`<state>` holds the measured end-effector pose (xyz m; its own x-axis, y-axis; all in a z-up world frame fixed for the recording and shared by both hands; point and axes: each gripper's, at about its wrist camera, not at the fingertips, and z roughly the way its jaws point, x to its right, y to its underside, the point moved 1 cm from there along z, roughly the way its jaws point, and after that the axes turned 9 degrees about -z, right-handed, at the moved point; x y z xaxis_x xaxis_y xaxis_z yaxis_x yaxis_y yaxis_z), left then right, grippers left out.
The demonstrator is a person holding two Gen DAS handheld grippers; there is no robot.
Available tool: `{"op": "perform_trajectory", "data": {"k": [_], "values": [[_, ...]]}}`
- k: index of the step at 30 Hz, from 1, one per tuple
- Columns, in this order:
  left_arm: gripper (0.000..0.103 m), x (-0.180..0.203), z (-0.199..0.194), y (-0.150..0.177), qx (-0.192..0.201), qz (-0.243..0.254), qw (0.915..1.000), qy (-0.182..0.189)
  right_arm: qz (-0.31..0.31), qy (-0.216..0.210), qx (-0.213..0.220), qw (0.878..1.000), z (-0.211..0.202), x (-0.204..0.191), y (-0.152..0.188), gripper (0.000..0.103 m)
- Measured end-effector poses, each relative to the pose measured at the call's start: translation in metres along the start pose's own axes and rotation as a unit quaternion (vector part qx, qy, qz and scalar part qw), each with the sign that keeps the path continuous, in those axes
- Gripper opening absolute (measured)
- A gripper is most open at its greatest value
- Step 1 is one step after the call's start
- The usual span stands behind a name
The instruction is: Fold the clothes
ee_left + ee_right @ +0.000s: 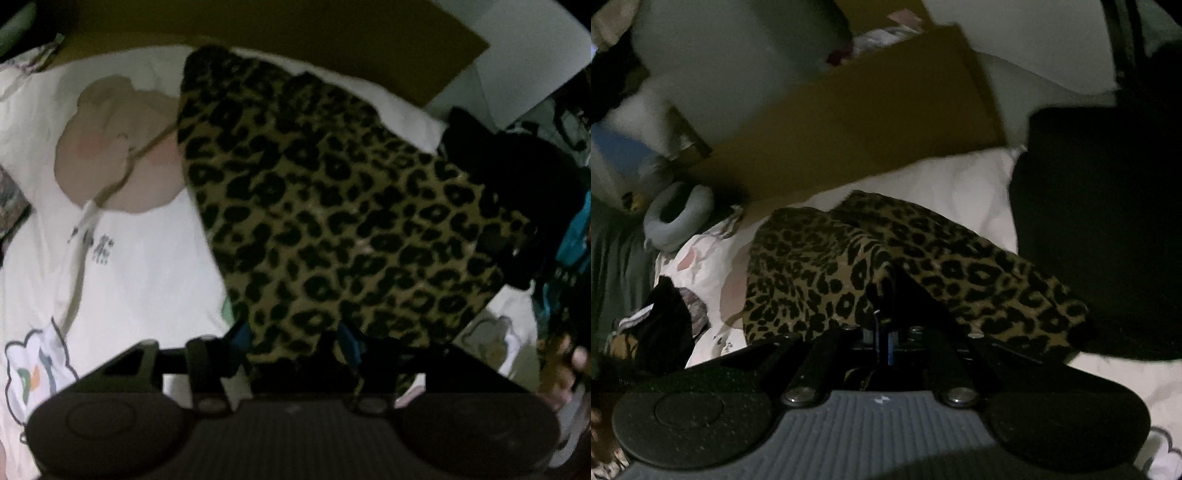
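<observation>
A leopard-print garment (332, 206) hangs spread above a white bed sheet (147, 266) printed with cartoon figures. My left gripper (295, 343) is shut on the garment's near edge, and the cloth covers the fingertips. In the right wrist view the same garment (820, 266) drapes in folds over my right gripper (886, 325), which is shut on it. The cloth hides the right fingertips too. The other gripper shows at the far right of the left wrist view (569, 254), at the garment's other corner.
A brown cardboard sheet (849, 122) lies at the back of the bed. A black garment (1100, 221) lies on the right. A grey neck pillow (677, 218) and more clothes (665, 325) lie at the left.
</observation>
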<state>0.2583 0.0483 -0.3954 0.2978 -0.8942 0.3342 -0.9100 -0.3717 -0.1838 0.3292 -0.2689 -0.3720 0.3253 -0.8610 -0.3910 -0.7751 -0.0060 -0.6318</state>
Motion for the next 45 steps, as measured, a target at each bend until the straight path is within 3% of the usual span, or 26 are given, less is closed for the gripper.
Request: {"op": "perform_trajectory", "data": {"k": [11, 16, 21, 32, 37, 45], "values": [[0.051, -0.018, 0.027, 0.032, -0.033, 0.025, 0.9991, 0.007, 0.029, 0.025, -0.008, 0.999, 0.011, 0.032, 0.011, 0.0], [0.045, -0.02, 0.029, 0.041, -0.039, 0.04, 0.9983, 0.017, 0.044, 0.034, -0.007, 0.998, 0.009, 0.041, 0.013, 0.0], [0.031, -0.026, 0.026, 0.042, -0.044, 0.039, 0.9979, 0.027, 0.05, 0.037, 0.005, 0.998, 0.0, 0.041, 0.009, 0.0], [0.031, -0.036, 0.024, 0.047, -0.05, 0.055, 0.9967, 0.033, 0.066, 0.067, 0.015, 0.995, -0.007, 0.065, 0.012, 0.0], [0.031, -0.035, 0.02, 0.049, -0.044, 0.086, 0.995, 0.023, 0.075, 0.075, 0.008, 0.994, -0.003, 0.076, 0.016, 0.0], [0.031, -0.04, 0.007, 0.043, -0.031, 0.092, 0.9949, 0.027, 0.092, 0.091, 0.004, 0.992, -0.006, 0.083, 0.02, 0.0]]}}
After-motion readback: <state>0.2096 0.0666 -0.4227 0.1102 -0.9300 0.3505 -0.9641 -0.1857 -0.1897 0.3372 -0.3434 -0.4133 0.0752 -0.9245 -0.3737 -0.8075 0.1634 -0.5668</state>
